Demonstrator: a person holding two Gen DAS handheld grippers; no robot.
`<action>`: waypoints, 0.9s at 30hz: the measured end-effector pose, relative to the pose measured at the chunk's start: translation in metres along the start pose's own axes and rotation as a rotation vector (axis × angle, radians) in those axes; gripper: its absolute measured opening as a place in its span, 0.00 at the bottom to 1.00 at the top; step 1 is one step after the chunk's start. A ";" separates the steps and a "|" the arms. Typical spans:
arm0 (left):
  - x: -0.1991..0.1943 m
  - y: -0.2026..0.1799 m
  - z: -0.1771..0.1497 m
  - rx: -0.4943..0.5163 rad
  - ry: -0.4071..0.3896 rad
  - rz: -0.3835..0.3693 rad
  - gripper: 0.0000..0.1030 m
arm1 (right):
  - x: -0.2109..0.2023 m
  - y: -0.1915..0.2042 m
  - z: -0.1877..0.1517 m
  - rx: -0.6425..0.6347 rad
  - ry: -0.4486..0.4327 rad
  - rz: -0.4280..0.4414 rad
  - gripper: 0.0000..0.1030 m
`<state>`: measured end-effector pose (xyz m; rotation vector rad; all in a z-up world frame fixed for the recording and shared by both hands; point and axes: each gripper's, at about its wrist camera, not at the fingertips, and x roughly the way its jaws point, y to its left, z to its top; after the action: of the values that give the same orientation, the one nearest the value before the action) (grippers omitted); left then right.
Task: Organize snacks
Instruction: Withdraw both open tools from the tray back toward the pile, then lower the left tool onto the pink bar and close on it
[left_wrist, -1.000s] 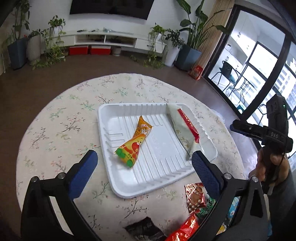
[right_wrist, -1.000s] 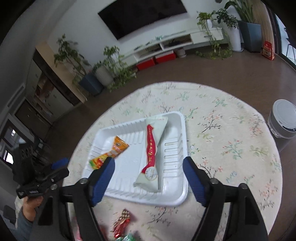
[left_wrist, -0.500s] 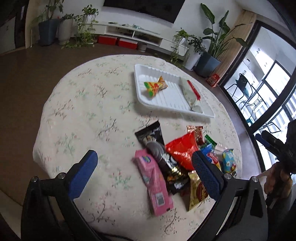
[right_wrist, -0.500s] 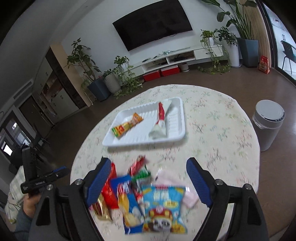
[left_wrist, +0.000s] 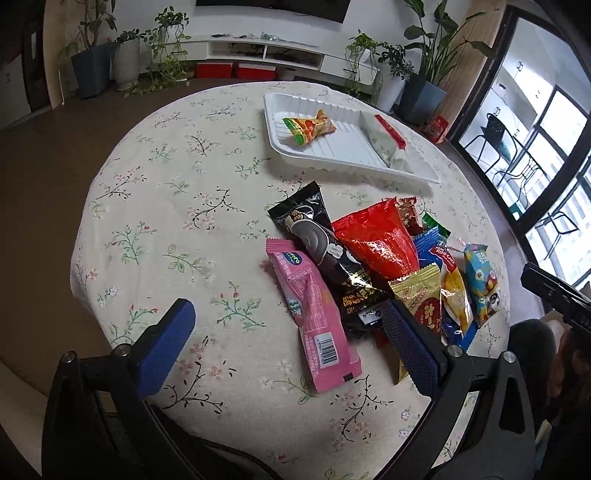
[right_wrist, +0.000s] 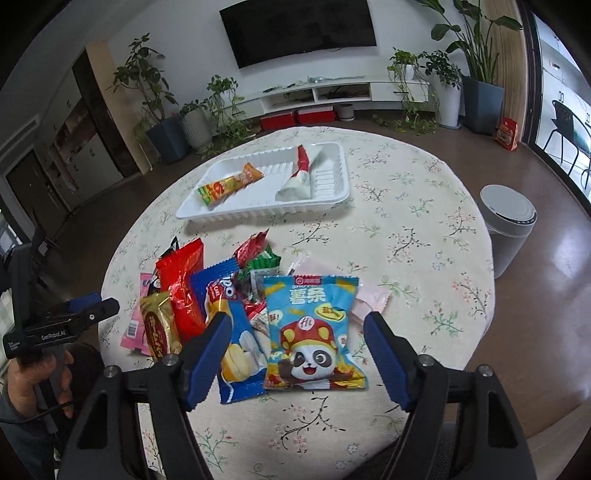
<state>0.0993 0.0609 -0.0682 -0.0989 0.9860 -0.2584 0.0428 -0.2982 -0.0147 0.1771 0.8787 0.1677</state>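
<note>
Held above the near edge of the table (right_wrist: 424, 229), both sets of tongs gaping and empty; left tongs (left_wrist: 288, 343) framing the pink packet (left_wrist: 314, 317), long axis running straight away toward the tray (left_wrist: 354, 162). Right tongs (right_wrist: 297, 354) squarely over the panda bag (right_wrist: 314, 332); either nearer its own.

1. Tray (right_wrist: 332, 192) on table (right_wrist: 406, 236), far side; two packets (right_wrist: 229, 184) inside, apart.
2. Snack pile (right_wrist: 258, 302) on near side, before the tray.
3. Bin (right_wrist: 508, 225) right of table.
</note>
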 end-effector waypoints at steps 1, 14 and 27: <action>0.002 -0.001 0.002 0.008 0.004 0.005 0.99 | 0.001 0.001 -0.002 -0.001 0.005 0.005 0.74; 0.048 -0.009 0.009 0.064 0.135 0.083 0.91 | 0.014 0.007 -0.009 -0.004 0.049 0.015 0.73; 0.055 0.015 0.022 0.044 0.162 0.120 0.90 | 0.020 0.004 -0.013 -0.003 0.062 0.006 0.73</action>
<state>0.1490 0.0607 -0.1038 0.0214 1.1419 -0.1799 0.0452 -0.2886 -0.0365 0.1729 0.9393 0.1810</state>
